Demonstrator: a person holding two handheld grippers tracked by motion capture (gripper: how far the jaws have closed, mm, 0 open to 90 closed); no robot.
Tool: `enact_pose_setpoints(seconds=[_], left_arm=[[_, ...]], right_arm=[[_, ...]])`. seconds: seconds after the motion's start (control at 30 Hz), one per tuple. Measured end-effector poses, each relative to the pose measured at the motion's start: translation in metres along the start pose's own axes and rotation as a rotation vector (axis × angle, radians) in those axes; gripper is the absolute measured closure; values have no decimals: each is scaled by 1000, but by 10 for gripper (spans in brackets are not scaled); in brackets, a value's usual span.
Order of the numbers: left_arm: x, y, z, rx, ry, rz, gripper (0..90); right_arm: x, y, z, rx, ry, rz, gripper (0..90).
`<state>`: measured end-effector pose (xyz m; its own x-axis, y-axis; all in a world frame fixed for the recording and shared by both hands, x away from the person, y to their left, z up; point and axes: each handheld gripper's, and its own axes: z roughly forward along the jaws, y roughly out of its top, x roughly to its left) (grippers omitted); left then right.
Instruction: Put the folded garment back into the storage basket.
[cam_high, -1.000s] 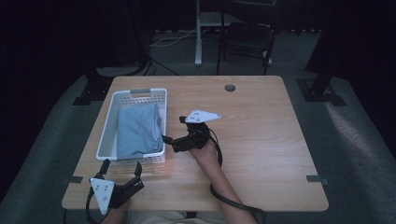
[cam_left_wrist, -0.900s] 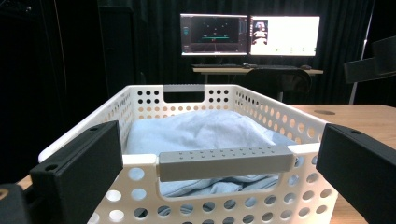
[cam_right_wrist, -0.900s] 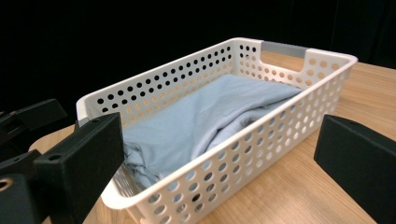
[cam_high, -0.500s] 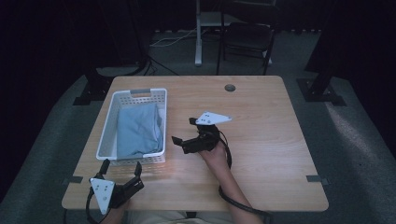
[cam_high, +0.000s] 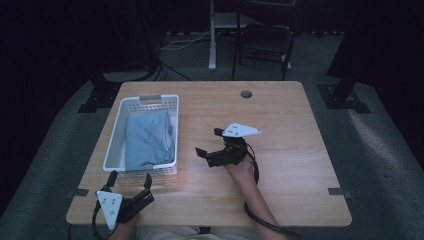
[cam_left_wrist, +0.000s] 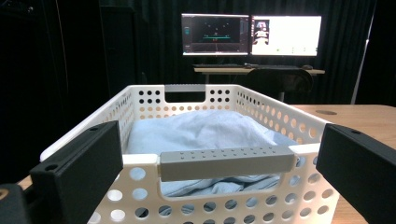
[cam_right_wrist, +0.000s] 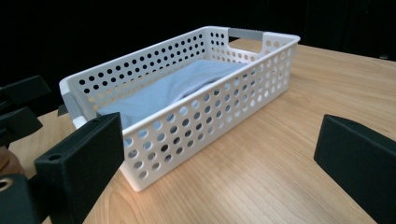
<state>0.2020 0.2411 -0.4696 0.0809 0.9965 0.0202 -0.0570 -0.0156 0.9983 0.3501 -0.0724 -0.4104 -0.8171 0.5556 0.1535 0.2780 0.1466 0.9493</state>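
Between the spread jaws of the left gripper sits the basket handle. Close squarely on it. Right gripper, jaws spread too, should grip the far rim.

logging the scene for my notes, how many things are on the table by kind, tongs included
white perforated basket: 1
folded light blue cloth in the basket: 1
tongs: 2, left tongs and right tongs, both open
total: 4
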Motion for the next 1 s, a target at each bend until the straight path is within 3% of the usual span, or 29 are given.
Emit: enact_pose_setpoints(seconds=[0.67,1.0], left_arm=[[0,0,0,1,2,1,18],[0,0,0,2,3,1,18]], right_arm=[[-14,-15,-40,-7,-60,12,14],[-23,-24,-67,-12,-116,18,14]])
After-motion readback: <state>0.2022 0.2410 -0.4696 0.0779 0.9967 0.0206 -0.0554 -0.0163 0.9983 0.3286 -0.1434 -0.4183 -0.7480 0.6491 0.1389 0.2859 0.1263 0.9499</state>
